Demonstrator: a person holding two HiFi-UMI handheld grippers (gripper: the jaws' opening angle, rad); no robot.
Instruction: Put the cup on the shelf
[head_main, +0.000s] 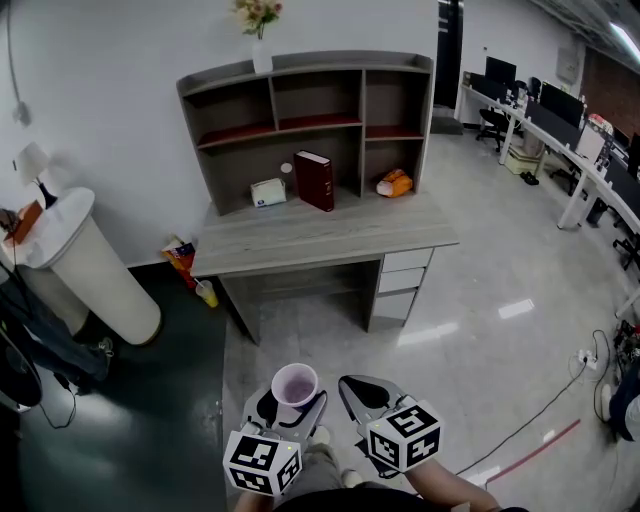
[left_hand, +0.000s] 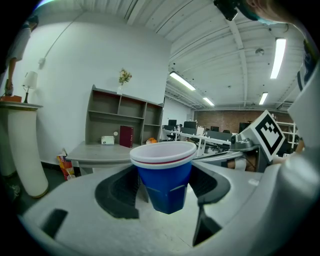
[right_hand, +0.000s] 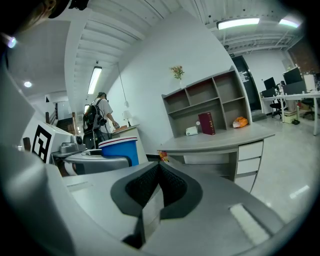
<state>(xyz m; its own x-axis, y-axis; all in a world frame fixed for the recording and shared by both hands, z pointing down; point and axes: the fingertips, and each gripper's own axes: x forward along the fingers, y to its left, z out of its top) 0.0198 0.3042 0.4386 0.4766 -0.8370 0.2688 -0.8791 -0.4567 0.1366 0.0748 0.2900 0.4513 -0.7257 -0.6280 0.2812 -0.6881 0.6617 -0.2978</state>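
A blue cup with a white rim and red stripe stands upright between the jaws of my left gripper, whose pads press on its sides. From the head view the cup shows its open mouth, held in the left gripper near the bottom edge. My right gripper is beside it, shut with nothing in it; its pads meet. The cup shows at the left of the right gripper view. The grey shelf unit stands on a desk well ahead.
On the desk lie a dark red book, a small white box and an orange object. A vase with flowers tops the shelf. A white cylinder stand is left; office desks are right; a cable crosses the floor.
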